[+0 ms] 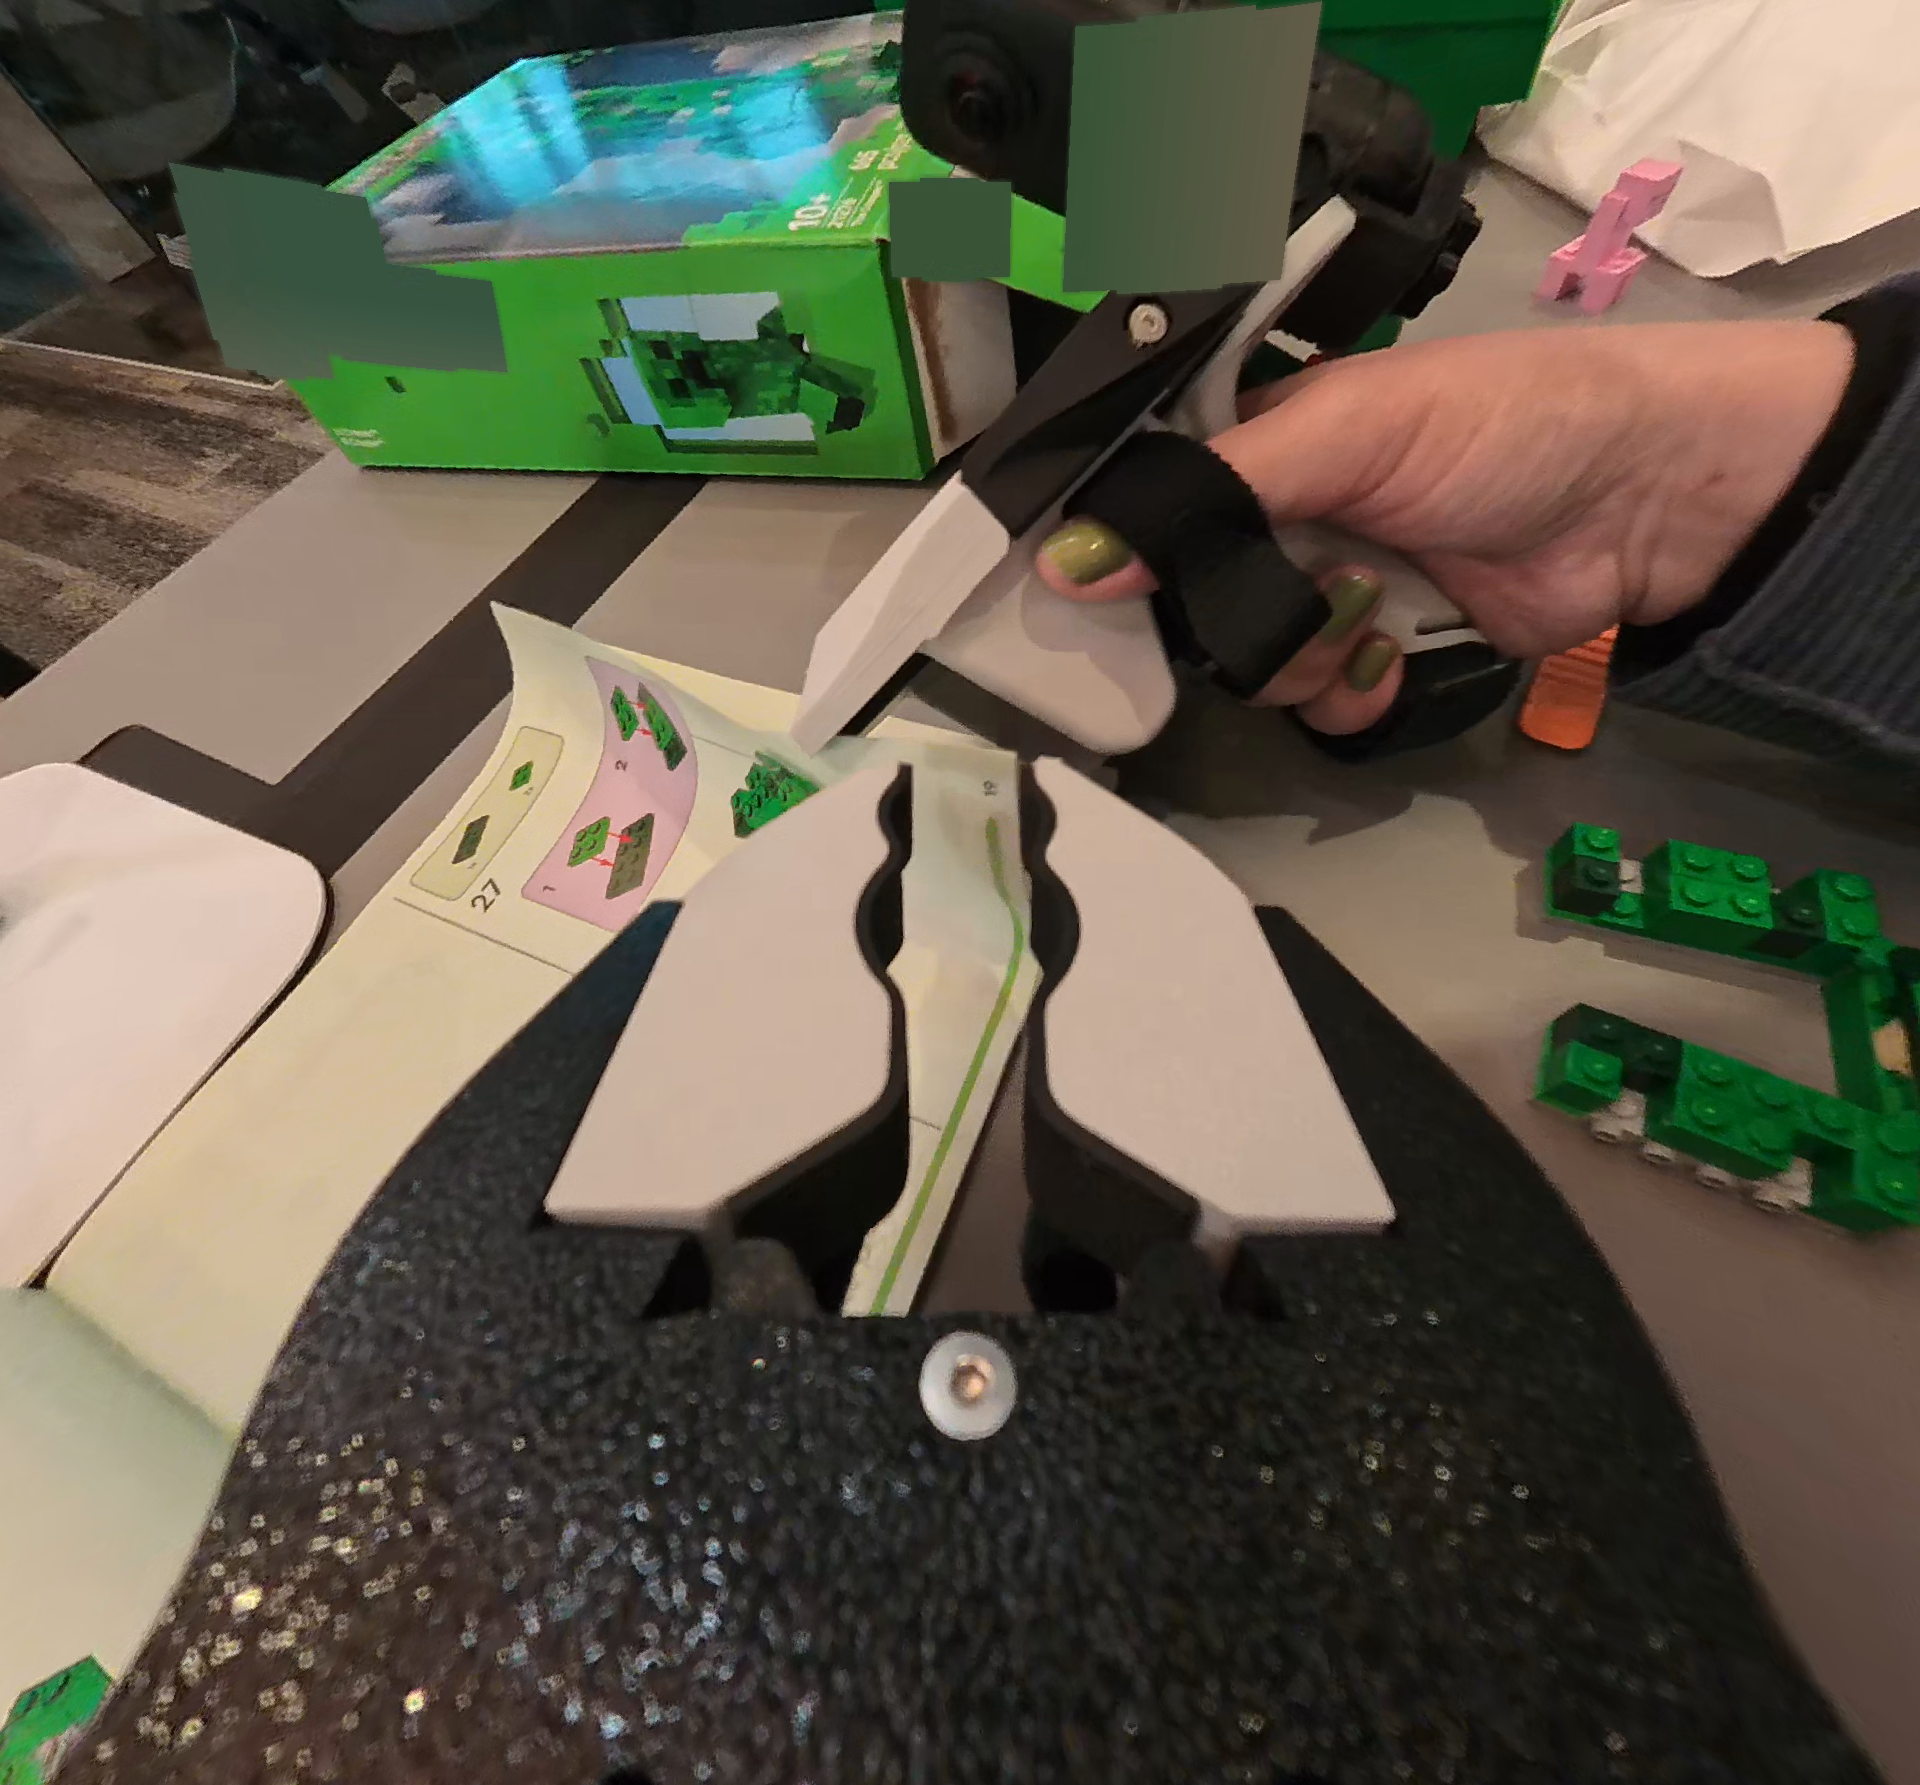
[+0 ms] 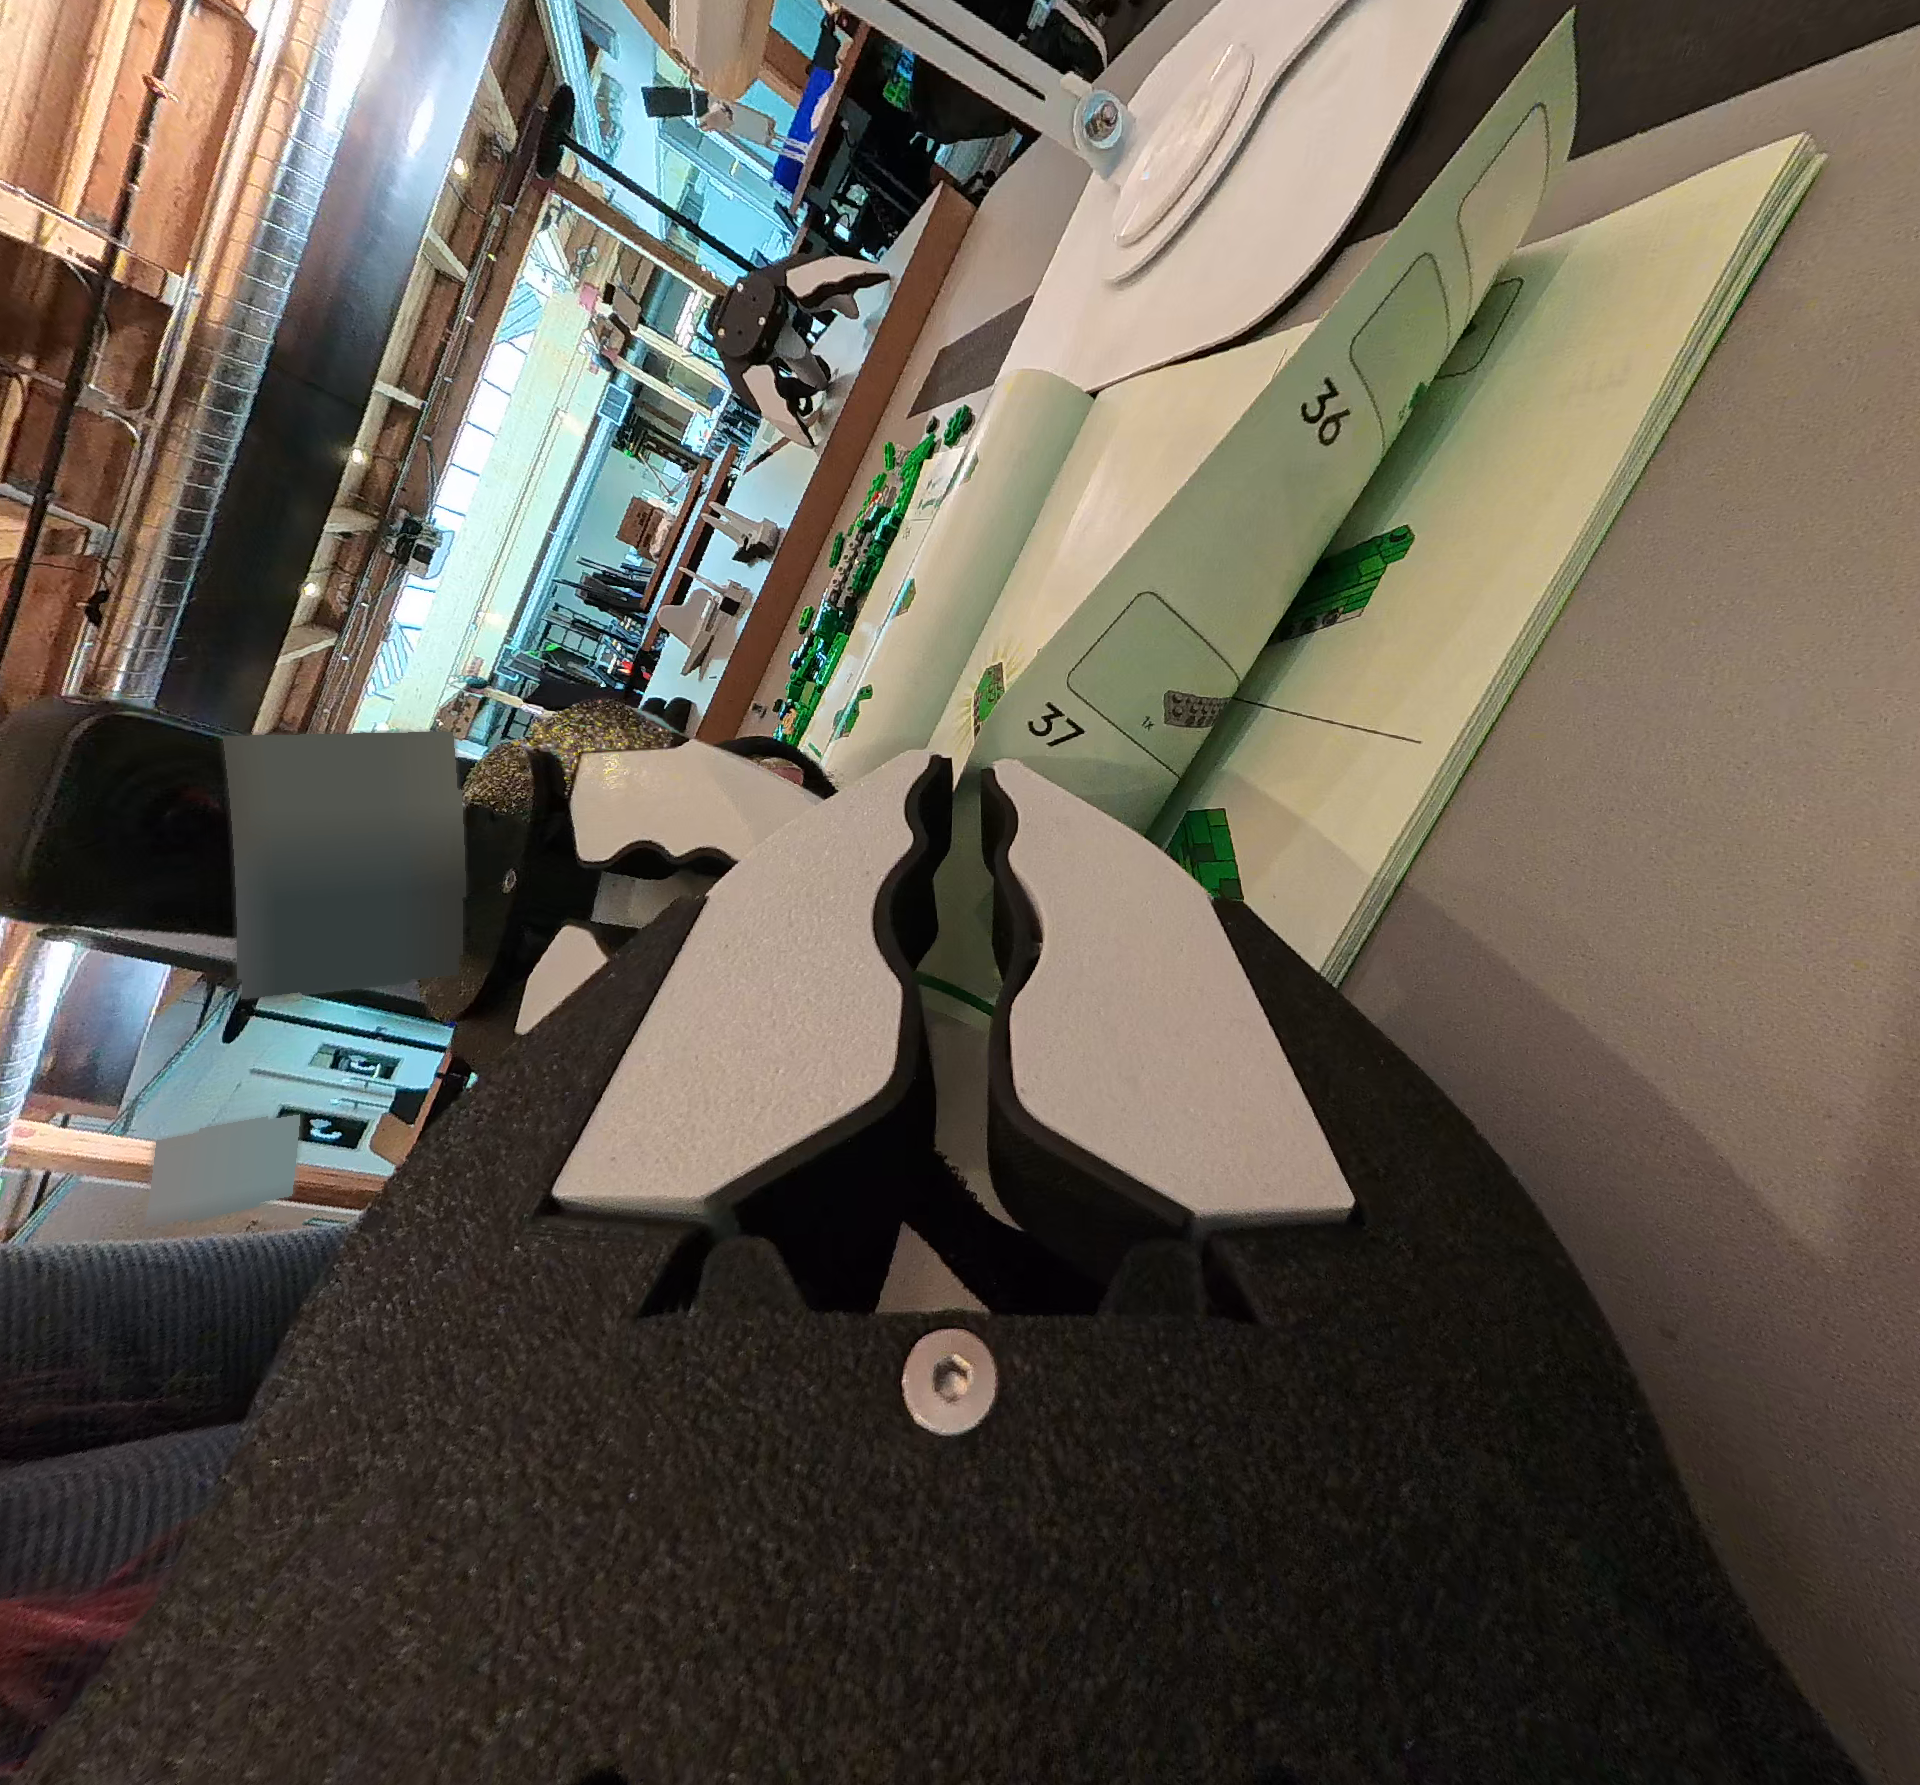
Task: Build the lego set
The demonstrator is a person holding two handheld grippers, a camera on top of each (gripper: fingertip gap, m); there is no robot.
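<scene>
Left fingers (image 1: 790, 987) apparently pinching booklet page (image 1: 961, 1039), green box (image 1: 644, 322) beyond, bricks (image 1: 1714, 1143) beside

A pale-green instruction booklet (image 1: 343, 1008) lies open on the grey table, one page lifted upright, while two green stud-topped lego assemblies (image 1: 1745, 1101) rest joined just to its right.

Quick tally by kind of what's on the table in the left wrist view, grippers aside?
Green lego box: 1
Open instruction booklet: 1
Green lego assembly: 1
Pink lego figure: 1
Orange ridged piece, partly hidden behind the hand: 1
Total: 5
</scene>
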